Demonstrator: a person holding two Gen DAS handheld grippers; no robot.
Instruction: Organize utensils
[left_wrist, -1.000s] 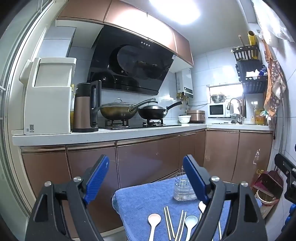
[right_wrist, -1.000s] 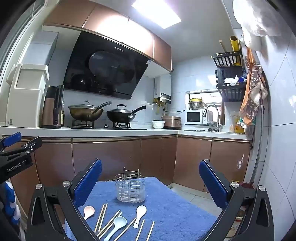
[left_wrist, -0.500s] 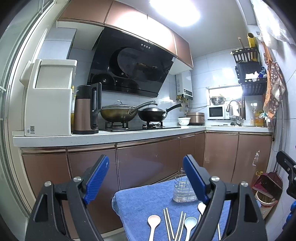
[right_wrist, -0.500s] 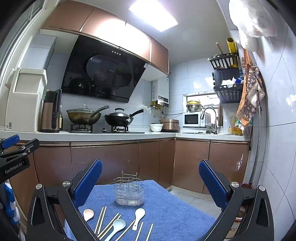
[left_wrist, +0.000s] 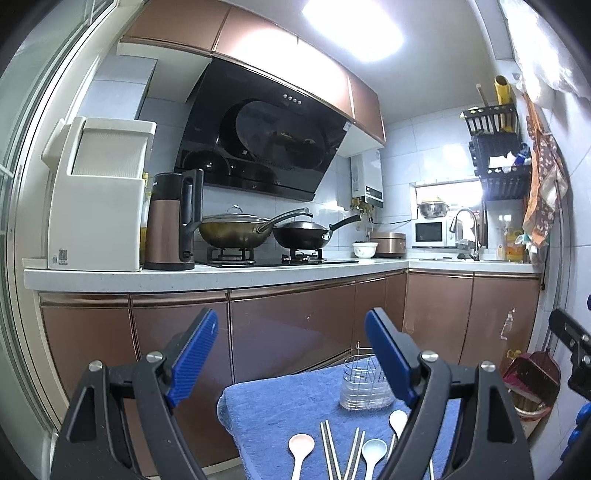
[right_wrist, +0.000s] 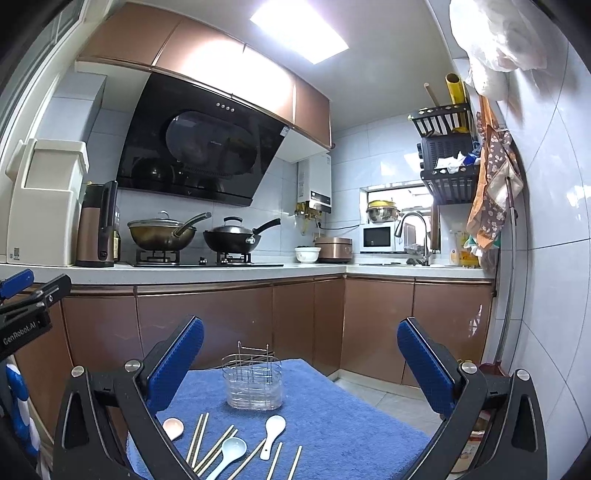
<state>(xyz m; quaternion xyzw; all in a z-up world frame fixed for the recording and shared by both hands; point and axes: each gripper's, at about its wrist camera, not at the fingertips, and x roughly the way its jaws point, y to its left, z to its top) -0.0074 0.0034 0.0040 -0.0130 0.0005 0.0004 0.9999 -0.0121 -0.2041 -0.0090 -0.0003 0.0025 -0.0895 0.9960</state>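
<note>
Blue-padded jaws of the left gripper (left_wrist: 291, 354) stand spread wide, holding and touching nothing; the right gripper (right_wrist: 301, 360) is spread wider still, also bare. Both hang above the near side of a blue towel (right_wrist: 332, 402). The wire caddy (right_wrist: 253, 380) stands upright at the towel's far end, between the right jaws and behind the left gripper's right-hand pad. Nearer than the caddy lie three spoons: pink (right_wrist: 173, 428), pale blue (right_wrist: 231, 448) and white (right_wrist: 273, 430). Chopsticks (right_wrist: 197, 435) are scattered among them, about eight, though some are partly hidden.
</note>
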